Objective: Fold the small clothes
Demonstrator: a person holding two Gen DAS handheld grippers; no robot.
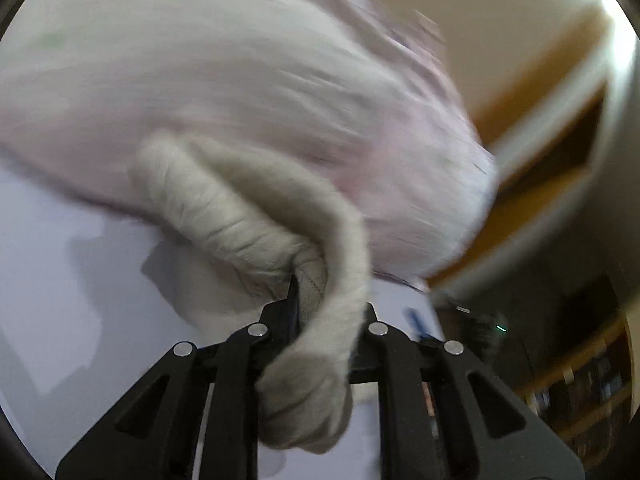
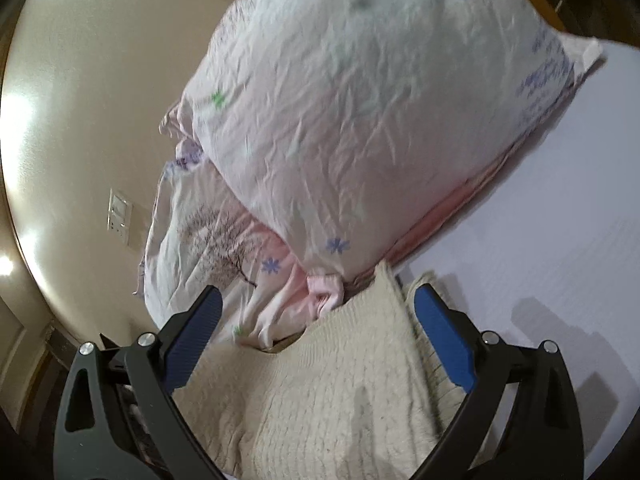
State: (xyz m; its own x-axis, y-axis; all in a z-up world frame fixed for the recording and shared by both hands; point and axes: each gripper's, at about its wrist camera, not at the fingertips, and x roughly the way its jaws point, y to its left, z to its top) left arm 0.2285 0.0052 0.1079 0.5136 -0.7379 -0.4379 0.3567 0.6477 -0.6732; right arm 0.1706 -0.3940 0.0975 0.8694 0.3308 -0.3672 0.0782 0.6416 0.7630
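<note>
- My left gripper (image 1: 308, 300) is pinching the cream knitted garment (image 1: 256, 216): its jaws are closed tight on a bunched fold, and a thick roll of the knit is curling up and away to the far left while a loose end is hanging down over the near side of the jaws.
- My right gripper (image 2: 318, 308) is holding its jaws wide apart, with the same cream knit (image 2: 320, 392) lying spread between the blue pads (image 2: 444, 340).
- The garment is lying on a white bed sheet (image 2: 560, 240), and its far edge is reaching the pink floral pillow (image 2: 360, 112).
- A beige wall with a switch plate (image 2: 119, 216) is showing on the left.
- The left view is blurring, so the pillow's print is hard to make out there.
</note>
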